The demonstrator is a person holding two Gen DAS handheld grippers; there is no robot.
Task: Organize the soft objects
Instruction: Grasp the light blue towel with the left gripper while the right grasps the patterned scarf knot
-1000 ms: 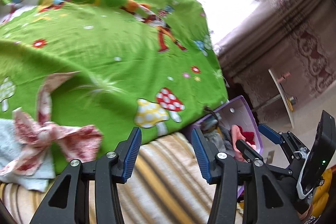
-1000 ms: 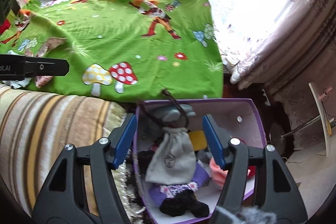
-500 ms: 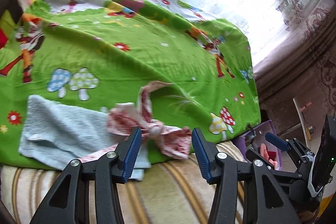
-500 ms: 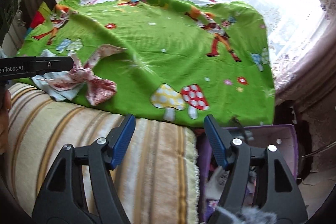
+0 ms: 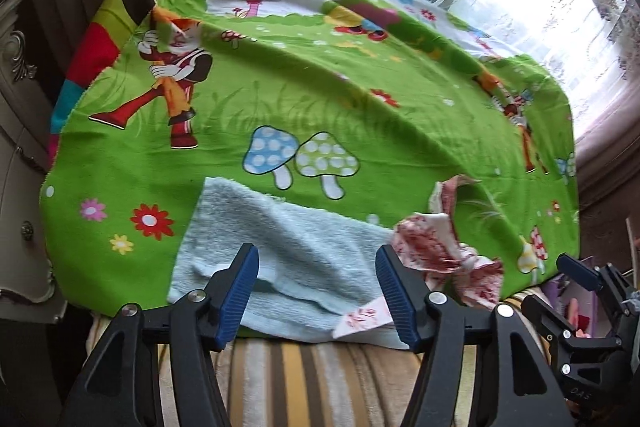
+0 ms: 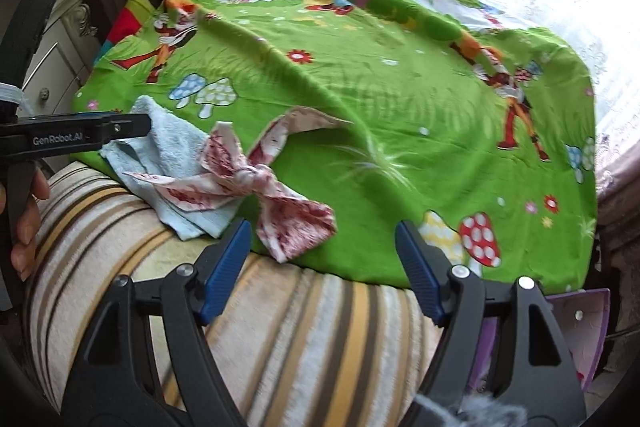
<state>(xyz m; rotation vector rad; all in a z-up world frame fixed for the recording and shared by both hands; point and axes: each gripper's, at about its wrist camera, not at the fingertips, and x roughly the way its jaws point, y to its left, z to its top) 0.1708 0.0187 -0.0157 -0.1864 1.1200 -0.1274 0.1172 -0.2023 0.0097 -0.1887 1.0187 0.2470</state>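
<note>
A light blue towel [image 5: 288, 251] lies at the near edge of a green cartoon bedsheet [image 5: 320, 115]; it also shows in the right wrist view [image 6: 168, 151]. A knotted red-and-white cloth [image 6: 264, 183] lies partly on the towel, and shows in the left wrist view [image 5: 436, 251]. My left gripper [image 5: 316, 295] is open and empty, just in front of the towel. My right gripper [image 6: 324, 267] is open and empty, just short of the knotted cloth's near end.
A striped cushion or sofa arm [image 6: 280, 339] lies under both grippers. A purple box [image 6: 580, 331] with soft items stands low at the right. A white carved cabinet [image 5: 20, 155] stands at the left. Curtains and a bright window lie behind the bed.
Both grippers have swung left, away from the purple box, toward the towel and knotted cloth. The box has slid to the right edge of both views. Both jaws stay open.
</note>
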